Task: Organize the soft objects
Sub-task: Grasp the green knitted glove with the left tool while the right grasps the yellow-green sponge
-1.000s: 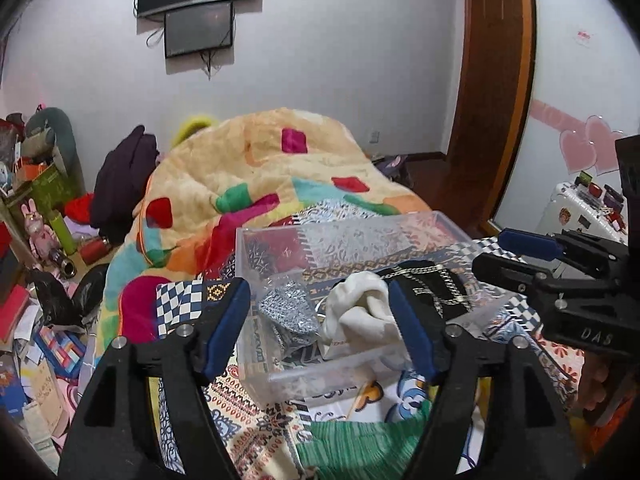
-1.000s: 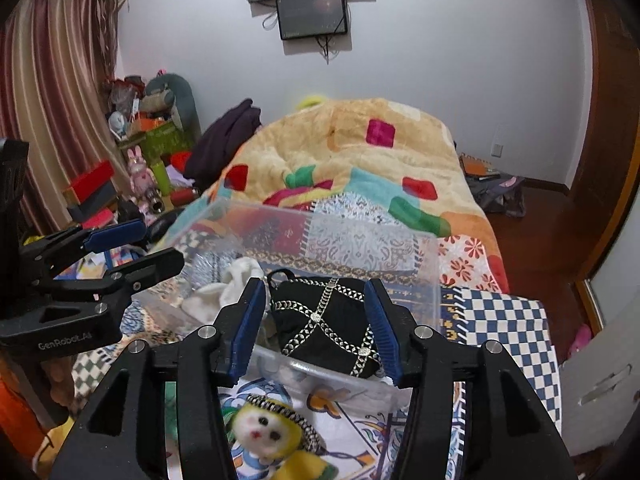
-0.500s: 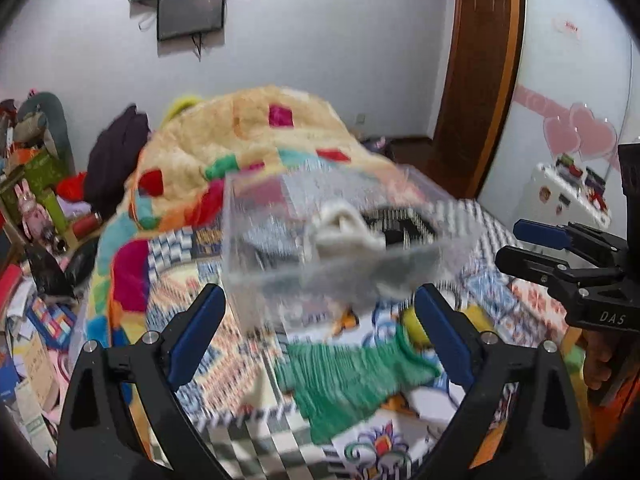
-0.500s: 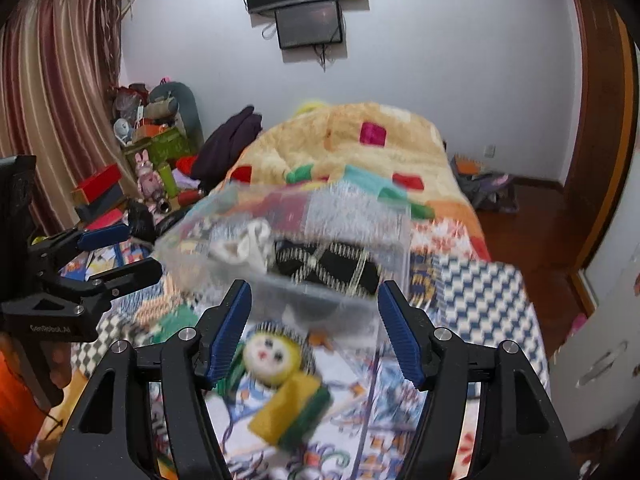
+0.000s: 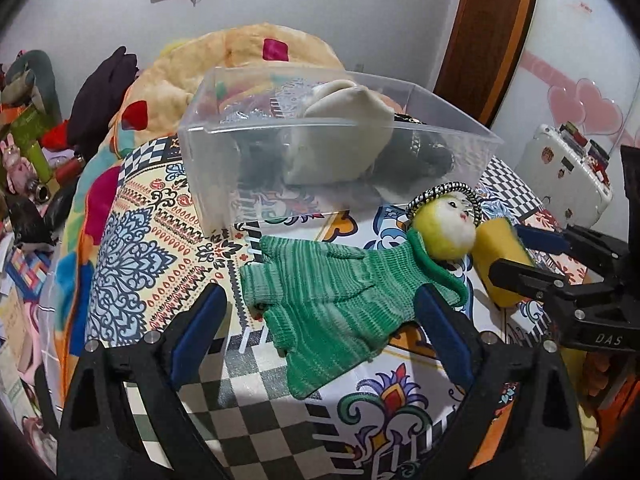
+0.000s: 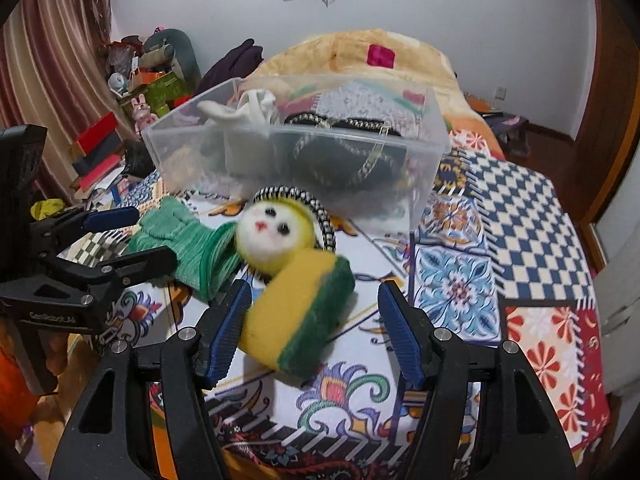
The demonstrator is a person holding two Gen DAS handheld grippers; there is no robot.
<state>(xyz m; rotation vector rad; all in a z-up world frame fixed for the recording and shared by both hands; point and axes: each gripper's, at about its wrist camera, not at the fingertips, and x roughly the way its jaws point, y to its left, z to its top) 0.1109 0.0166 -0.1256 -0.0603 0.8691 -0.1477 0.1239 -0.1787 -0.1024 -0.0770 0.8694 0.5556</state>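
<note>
Partly done, I'd say. Clear bin (image 5: 248, 168) on the bed (image 6: 520, 216) already holds a white cloth (image 5: 340, 136) & a black bag (image 6: 340, 160). Left out: green glove (image 5: 332, 300), doll (image 6: 276, 236), sponge (image 6: 300, 316), all at the bin's 6 o'clock. Left gripper (image 5: 320, 336) jaws spread over the glove; right gripper (image 6: 316, 332) jaws spread round the sponge, neither pinching yet.

Green knit garment (image 5: 340, 304); yellow-green sponge (image 6: 298, 312); patterned bedspread (image 6: 500, 240).

Black grippers (image 5: 320, 332), blue ribbed pads (image 6: 396, 336)
</note>
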